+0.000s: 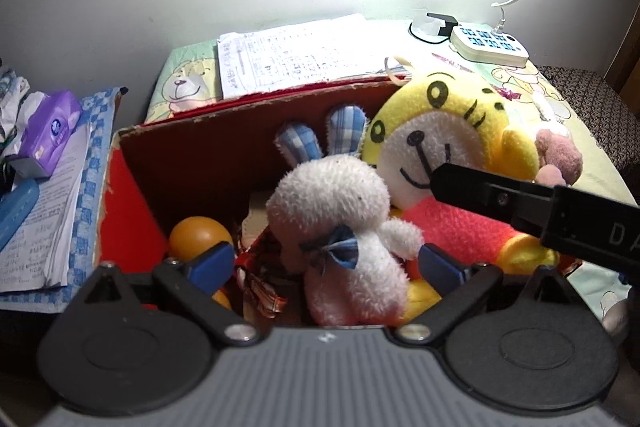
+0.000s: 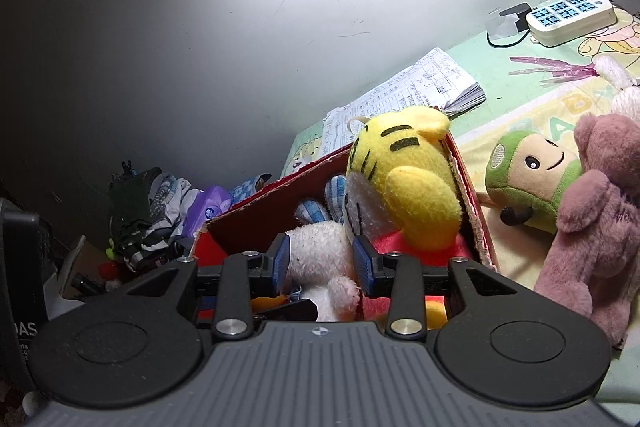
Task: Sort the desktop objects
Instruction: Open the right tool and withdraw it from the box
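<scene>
A red cardboard box [image 1: 132, 211] holds a white rabbit plush [image 1: 340, 227] with blue checked ears, a yellow tiger plush [image 1: 440, 131] and an orange ball [image 1: 200, 237]. My left gripper [image 1: 326, 265] is open wide over the box, one blue pad on each side of the rabbit's body, not touching it. One black finger [image 1: 480, 193] of my right gripper comes in from the right and ends at the tiger's chin, short of the rabbit. In the right wrist view my right gripper [image 2: 322, 259] stands partly open, with the rabbit [image 2: 320, 251] seen in its gap beside the tiger [image 2: 404, 179].
A green plush [image 2: 528, 179] and a mauve plush [image 2: 600, 223] lie on the cartoon-print cloth right of the box [image 2: 472, 203]. Behind are printed papers [image 1: 300, 59] and a white power strip [image 1: 490, 45]. At left sit a purple tissue pack [image 1: 50, 131] and more papers.
</scene>
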The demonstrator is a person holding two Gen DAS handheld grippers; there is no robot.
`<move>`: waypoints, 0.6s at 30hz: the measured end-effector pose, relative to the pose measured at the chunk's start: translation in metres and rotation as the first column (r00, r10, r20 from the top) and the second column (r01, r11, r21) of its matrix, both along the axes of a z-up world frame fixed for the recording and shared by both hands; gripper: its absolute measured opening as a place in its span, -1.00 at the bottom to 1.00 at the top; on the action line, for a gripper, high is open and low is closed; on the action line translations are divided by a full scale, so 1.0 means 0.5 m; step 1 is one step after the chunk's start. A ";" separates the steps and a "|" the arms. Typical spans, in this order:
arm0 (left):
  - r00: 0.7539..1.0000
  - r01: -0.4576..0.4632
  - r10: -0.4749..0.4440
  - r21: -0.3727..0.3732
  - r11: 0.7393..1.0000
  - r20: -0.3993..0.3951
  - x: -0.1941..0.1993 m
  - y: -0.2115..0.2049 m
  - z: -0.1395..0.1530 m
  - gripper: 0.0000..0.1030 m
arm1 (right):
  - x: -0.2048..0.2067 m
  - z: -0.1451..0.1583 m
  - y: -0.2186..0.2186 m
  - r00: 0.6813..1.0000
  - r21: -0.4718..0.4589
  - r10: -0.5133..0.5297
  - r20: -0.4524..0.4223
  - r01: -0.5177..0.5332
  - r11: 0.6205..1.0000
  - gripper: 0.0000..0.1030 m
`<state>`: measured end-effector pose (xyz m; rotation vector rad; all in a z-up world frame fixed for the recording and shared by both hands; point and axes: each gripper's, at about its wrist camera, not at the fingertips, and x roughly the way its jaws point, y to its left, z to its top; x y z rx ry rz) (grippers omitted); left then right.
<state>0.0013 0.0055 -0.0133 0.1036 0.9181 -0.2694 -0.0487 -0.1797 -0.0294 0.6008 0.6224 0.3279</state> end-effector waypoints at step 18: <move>0.964 0.241 -0.232 -0.055 0.969 0.127 -0.130 -0.272 0.057 0.92 | -0.113 -0.022 -0.300 0.991 0.068 -0.132 -0.007 0.132 0.989 -0.20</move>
